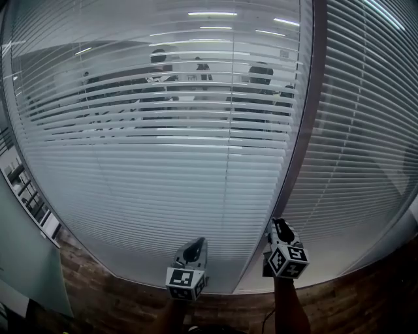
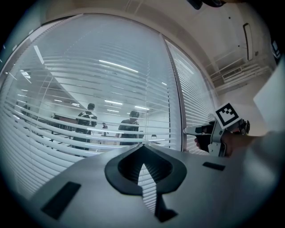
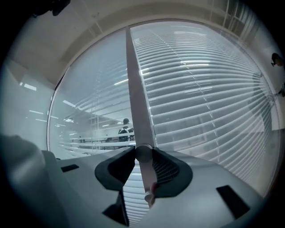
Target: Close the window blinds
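White horizontal-slat window blinds (image 1: 163, 163) fill the pane ahead, with their middle slats tilted open. The right gripper (image 3: 143, 153) is held level beside the brown window post (image 1: 307, 130) and is clamped on the pale, translucent tilt rod (image 3: 145, 180). The left gripper (image 2: 142, 146) points level, its jaws together and empty.

A: Is it bright?
B: Kind of gray and soft. Long white lights (image 1: 212, 14) glow across the blinds (image 1: 163, 196).
A: Is it sharp?
B: The middle is. The edges bend round and go dark in the corners.
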Tool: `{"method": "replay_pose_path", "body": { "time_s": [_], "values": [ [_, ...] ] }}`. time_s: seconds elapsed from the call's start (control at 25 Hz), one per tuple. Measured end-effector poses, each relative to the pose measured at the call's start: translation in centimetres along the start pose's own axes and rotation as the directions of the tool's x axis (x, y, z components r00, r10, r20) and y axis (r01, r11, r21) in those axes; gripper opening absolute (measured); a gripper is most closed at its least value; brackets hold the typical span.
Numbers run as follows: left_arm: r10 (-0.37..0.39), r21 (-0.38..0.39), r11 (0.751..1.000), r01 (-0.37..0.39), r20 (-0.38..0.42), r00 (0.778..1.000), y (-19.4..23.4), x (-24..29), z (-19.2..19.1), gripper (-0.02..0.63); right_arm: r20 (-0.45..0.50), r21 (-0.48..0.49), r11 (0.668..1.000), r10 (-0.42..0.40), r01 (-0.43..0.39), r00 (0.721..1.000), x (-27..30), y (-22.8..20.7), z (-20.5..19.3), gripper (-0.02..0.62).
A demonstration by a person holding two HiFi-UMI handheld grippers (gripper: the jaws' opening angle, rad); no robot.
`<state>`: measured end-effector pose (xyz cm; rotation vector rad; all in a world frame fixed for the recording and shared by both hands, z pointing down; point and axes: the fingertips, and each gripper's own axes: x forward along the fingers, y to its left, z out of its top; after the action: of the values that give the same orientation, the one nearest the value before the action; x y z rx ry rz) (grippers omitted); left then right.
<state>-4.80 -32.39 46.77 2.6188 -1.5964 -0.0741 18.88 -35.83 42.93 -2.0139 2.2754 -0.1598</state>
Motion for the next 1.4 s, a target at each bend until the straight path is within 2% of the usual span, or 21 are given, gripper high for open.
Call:
{"method": "replay_pose_path", "body": {
  "time_s": [0.2, 0.32, 0.48, 0.6, 0.68, 0.76, 0.88, 1.04, 1.16, 1.28, 1.36, 1.4],
  "values": [
    [-0.017, 0.009, 1.0, 0.017, -0.009, 1.0, -0.3, -0.1, 0.0, 0.0, -0.002, -0.165, 0.986, 0.034, -0.033, 0.999, 0.2, 0.1, -0.3, 0.129],
    [-0.005, 0.005, 1.0, 0.005, -0.009, 1.0, -0.1, -0.1, 0.4, 0.0, -0.023, -0.281, 0.959, 0.032, -0.038, 0.999, 0.2, 0.3, -0.4, 0.129],
    [-0.018, 0.007, 1.0, 0.018, -0.01, 1.0, -0.2, 0.2, -0.2, 0.0, -0.042, -0.476, 0.878, 0.041, -0.056, 0.998, 0.3, 0.8, -0.2, 0.129],
    [-0.026, 0.005, 1.0, 0.026, -0.018, 1.0, -0.4, 0.4, -0.6, 0.0, -0.067, -0.619, 0.782, 0.042, -0.075, 0.997, 0.3, 1.0, -0.5, 0.129],
    [-0.044, 0.012, 0.999, 0.044, -0.011, 0.999, -0.6, 0.5, -0.8, 0.0, -0.093, -0.71, 0.698, 0.035, -0.091, 0.995, 0.1, 1.5, -0.4, 0.129],
    [-0.047, 0.016, 0.999, 0.047, -0.012, 0.999, -0.5, 0.5, -0.9, 0.0, -0.104, -0.814, 0.571, 0.035, -0.106, 0.994, 0.0, 1.8, -0.5, 0.129],
    [-0.045, 0.021, 0.999, 0.045, -0.021, 0.999, -0.1, 0.5, -1.2, 0.0, -0.109, -0.914, 0.39, 0.028, -0.111, 0.994, 0.1, 1.8, -0.8, 0.129],
    [-0.04, 0.011, 0.999, 0.041, -0.013, 0.999, -0.2, 0.5, -0.7, 0.0, -0.11, -0.982, 0.152, 0.008, -0.11, 0.994, 0.1, 1.9, -1.2, 0.129],
    [-0.039, 0.015, 0.999, 0.039, -0.011, 0.999, 0.0, 0.5, -0.6, 0.0, -0.117, -0.993, -0.009, 0.003, -0.117, 0.993, 0.1, 1.8, -1.5, 0.129],
    [-0.03, 0.015, 0.999, 0.03, -0.013, 0.999, 0.3, 0.3, -0.4, 0.0, -0.128, -0.983, -0.13, -0.003, -0.127, 0.992, 0.1, 1.8, -1.7, 0.129],
    [-0.02, 0.015, 1.0, 0.021, -0.026, 0.999, 0.5, 0.1, -0.4, 0.0, -0.13, -0.975, -0.182, -0.006, -0.129, 0.992, 0.1, 1.8, -1.8, 0.129],
    [-0.021, 0.016, 1.0, 0.022, -0.029, 0.999, 0.5, 0.1, -0.4, 0.0, -0.128, -0.972, -0.197, -0.005, -0.126, 0.992, 0.1, 1.8, -1.8, 0.129]
  ]
}}
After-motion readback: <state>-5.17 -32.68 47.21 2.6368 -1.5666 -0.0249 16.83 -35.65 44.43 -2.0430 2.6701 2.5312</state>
